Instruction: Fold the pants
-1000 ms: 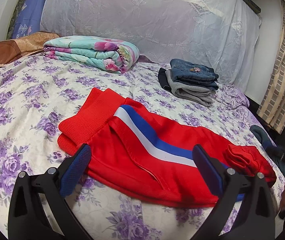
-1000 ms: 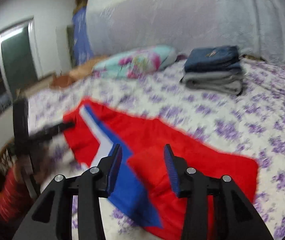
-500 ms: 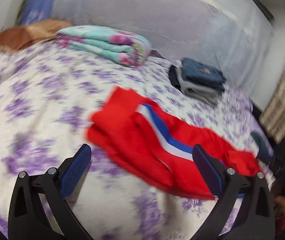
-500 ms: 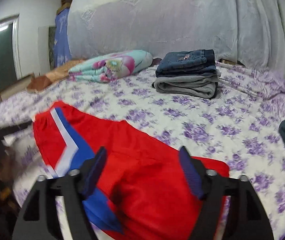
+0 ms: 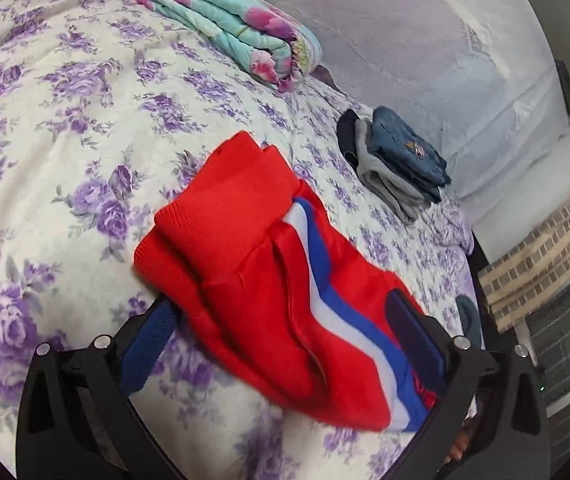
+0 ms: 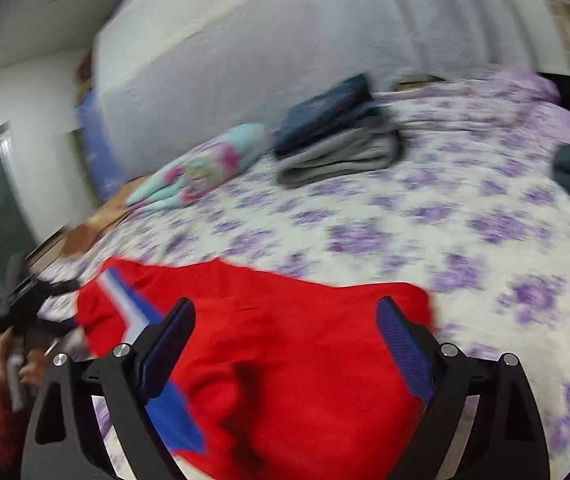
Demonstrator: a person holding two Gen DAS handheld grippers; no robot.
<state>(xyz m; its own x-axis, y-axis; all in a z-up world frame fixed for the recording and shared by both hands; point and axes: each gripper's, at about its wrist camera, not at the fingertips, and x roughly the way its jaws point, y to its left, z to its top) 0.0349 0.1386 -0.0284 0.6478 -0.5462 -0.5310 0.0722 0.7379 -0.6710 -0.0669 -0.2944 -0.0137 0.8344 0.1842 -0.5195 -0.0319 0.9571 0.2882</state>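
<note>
Both grippers dropped closer to the red track pants (image 5: 269,280) since 0.5 s ago. Left gripper (image 5: 285,336) straddles the waistband end and right gripper (image 6: 285,344) the leg end, both spread wide and gripping nothing, likely lining up the next fold. Pants lie flat on the floral bedspread (image 5: 65,128), near side of the folded jeans stack (image 5: 397,164).

Red pants (image 5: 245,264) with white-and-blue stripe, purple-flowered white bedspread (image 5: 65,128), turquoise floral quilt (image 5: 241,28), blue-padded black fingers (image 6: 403,354)

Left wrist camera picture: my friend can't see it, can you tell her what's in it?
Red pants with a white and blue side stripe lie on a bed with a purple-flowered sheet, between the wide-open fingers of the left gripper. Farther back sit a stack of folded clothes and a folded floral blanket.
</note>
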